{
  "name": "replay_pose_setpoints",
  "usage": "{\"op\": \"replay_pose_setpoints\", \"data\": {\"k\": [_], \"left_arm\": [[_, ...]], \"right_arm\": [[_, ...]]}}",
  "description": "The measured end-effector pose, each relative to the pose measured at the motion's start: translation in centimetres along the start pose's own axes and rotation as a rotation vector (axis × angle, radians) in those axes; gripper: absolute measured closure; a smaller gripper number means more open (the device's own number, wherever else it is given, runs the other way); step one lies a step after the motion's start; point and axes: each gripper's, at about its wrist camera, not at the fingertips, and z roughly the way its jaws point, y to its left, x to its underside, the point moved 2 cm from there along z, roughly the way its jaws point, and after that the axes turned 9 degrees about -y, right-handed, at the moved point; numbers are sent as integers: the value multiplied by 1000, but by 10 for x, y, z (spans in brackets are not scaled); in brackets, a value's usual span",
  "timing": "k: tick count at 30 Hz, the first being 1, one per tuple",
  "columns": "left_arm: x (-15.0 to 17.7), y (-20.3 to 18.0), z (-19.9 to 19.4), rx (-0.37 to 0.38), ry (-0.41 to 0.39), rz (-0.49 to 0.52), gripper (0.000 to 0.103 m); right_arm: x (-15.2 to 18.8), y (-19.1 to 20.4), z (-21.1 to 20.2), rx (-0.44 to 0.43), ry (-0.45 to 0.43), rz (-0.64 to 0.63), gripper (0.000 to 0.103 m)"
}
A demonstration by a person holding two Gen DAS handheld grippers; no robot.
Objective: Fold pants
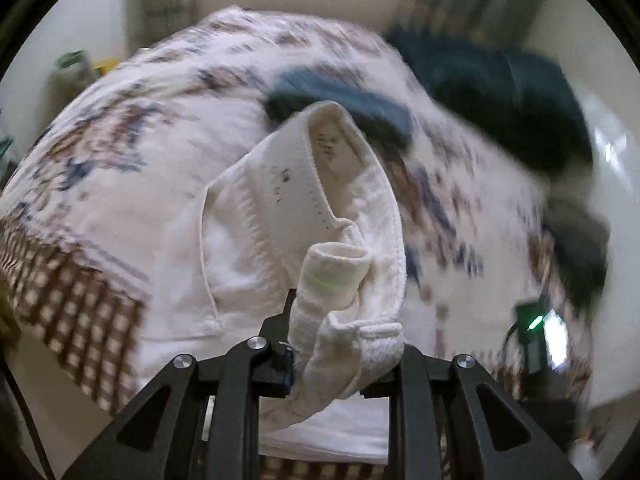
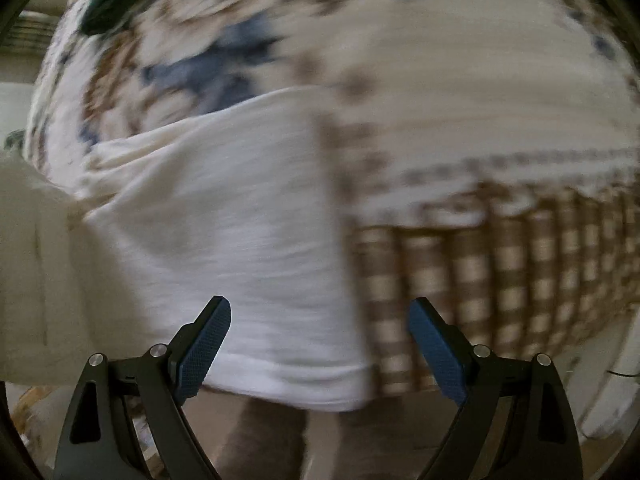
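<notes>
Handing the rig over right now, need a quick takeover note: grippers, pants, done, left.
Left gripper: shut on the waistband of the white pants, lifting it.
Right gripper: open, empty, at the pants' hem at the edge of the patterned bedspread.
Pants lie on the bed; dark folded clothes farther back.
Done: waistband gripped.
Left: likely grip the hem, fold, flatten. Views are blurred, so confirm the layout.

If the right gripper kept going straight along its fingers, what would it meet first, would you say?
Most likely the white pants draped over the bed edge: the right gripper has its jaws open and the fabric lies just ahead, though blur leaves depth uncertain.
</notes>
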Motion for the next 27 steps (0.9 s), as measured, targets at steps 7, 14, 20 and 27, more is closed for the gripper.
{"op": "replay_pose_setpoints", "data": {"k": [7, 14, 20, 27], "left_arm": [[57, -56, 77, -114, 168, 247, 84], [53, -76, 61, -70, 228, 243, 46], [16, -85, -9, -15, 131, 258, 3], [-10, 24, -3, -487, 64, 407, 3]], "right_arm": [[-12, -85, -11, 234, -56, -38, 10], [-27, -137, -24, 141, -61, -6, 10], [-38, -136, -60, -101, -89, 59, 10], [-64, -69, -68, -320, -41, -32, 10]]}}
